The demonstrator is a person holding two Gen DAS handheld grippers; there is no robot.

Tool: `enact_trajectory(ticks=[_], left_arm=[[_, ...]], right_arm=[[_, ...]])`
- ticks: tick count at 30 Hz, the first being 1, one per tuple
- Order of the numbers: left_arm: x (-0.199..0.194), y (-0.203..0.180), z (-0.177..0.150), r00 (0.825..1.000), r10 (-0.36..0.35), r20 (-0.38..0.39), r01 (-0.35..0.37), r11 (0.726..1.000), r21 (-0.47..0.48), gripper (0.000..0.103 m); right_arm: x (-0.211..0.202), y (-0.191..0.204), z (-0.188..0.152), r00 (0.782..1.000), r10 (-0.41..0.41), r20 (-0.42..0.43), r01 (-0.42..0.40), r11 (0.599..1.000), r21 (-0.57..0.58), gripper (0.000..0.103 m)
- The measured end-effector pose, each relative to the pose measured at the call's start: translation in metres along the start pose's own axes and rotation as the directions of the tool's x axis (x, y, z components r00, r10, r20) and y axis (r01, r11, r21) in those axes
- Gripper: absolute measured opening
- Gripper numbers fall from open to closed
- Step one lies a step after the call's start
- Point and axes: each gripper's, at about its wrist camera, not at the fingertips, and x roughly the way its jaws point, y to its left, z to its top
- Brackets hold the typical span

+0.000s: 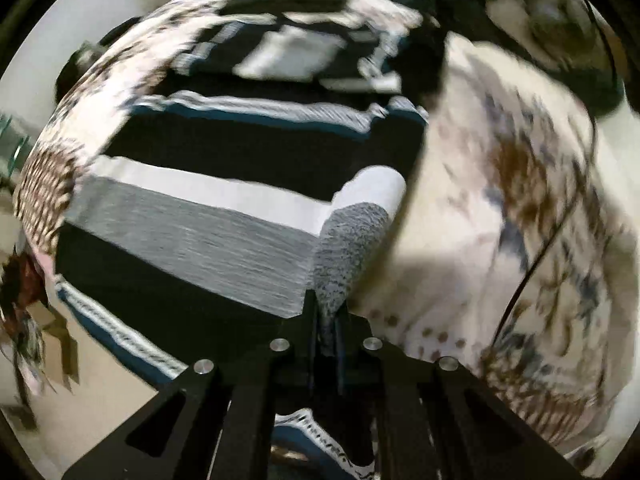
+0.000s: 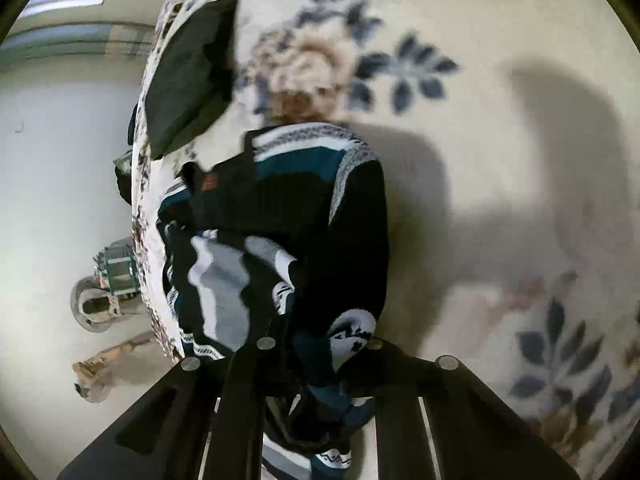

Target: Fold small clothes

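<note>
A striped knit sweater point(image 1: 208, 200) in black, white, grey and teal lies over a floral bedspread point(image 1: 500, 220). My left gripper point(image 1: 326, 320) is shut on a grey edge of the sweater, which rises from between its jaws. In the right wrist view the same sweater point(image 2: 288, 220) hangs bunched and lifted above the bedspread point(image 2: 480, 140). My right gripper point(image 2: 320, 408) is shut on its teal and white patterned hem, and fabric hides the fingertips.
A dark folded garment point(image 2: 188, 76) lies on the bedspread near its far edge. Beyond the bed's left edge there is a pale floor point(image 2: 60, 200) with a small green and grey object point(image 2: 112, 276) and scattered items. The left wrist view is motion-blurred.
</note>
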Motion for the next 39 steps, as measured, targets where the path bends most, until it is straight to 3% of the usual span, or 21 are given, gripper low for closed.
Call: enact_trajectory(ticks=[6,10,16,21,27,30,32,34,37,39], left_arm=[[-0.04,0.085,0.024,0.996,-0.055,0.071,0.067,0.98,-0.185,0.005],[-0.029,0.139,0.03,0.992,-0.093,0.082,0.113,0.95,-0.291,0.004],[0.018,0.228,0.032,0.982,-0.181,0.051,0.186,0.891,-0.413,0.004],[0.039,0.287,0.032,0.97,-0.239,0.04,0.23,0.853,-0.469,0.004],[0.062,0.338,0.028,0.965,-0.263,0.008,0.23,0.829,-0.509,0.002],[0.078,0.358,0.023,0.954,-0.3,-0.03,0.237,0.806,-0.542,0.004],[0.083,0.372,0.017,0.947,-0.317,-0.056,0.23,0.786,-0.573,0.006],[0.083,0.385,0.009,0.94,-0.334,-0.072,0.227,0.768,-0.599,0.006],[0.077,0.407,-0.006,0.942,-0.314,-0.113,0.183,0.769,-0.613,0.015],[0.072,0.416,-0.009,0.944,-0.306,-0.126,0.167,0.77,-0.616,0.026]], right_arm=[[-0.012,0.088,0.005,0.995,-0.098,0.0,0.098,0.992,-0.078,0.012],[0.014,0.162,0.014,0.983,-0.182,0.005,0.181,0.974,-0.137,0.012],[0.12,0.279,0.035,0.951,-0.309,-0.006,0.301,0.93,-0.211,0.011],[0.21,0.344,0.047,0.91,-0.413,-0.029,0.392,0.882,-0.262,0.011],[0.274,0.381,0.06,0.873,-0.486,-0.039,0.464,0.852,-0.243,0.011],[0.301,0.379,0.064,0.856,-0.509,-0.096,0.477,0.847,-0.234,0.012],[0.306,0.376,0.067,0.879,-0.462,-0.115,0.434,0.877,-0.207,0.024],[0.296,0.374,0.065,0.935,-0.326,-0.141,0.305,0.94,-0.156,0.051],[0.256,0.376,0.045,0.978,-0.179,-0.109,0.163,0.976,-0.145,0.063],[0.231,0.376,0.023,0.98,-0.187,-0.075,0.17,0.966,-0.194,0.064]])
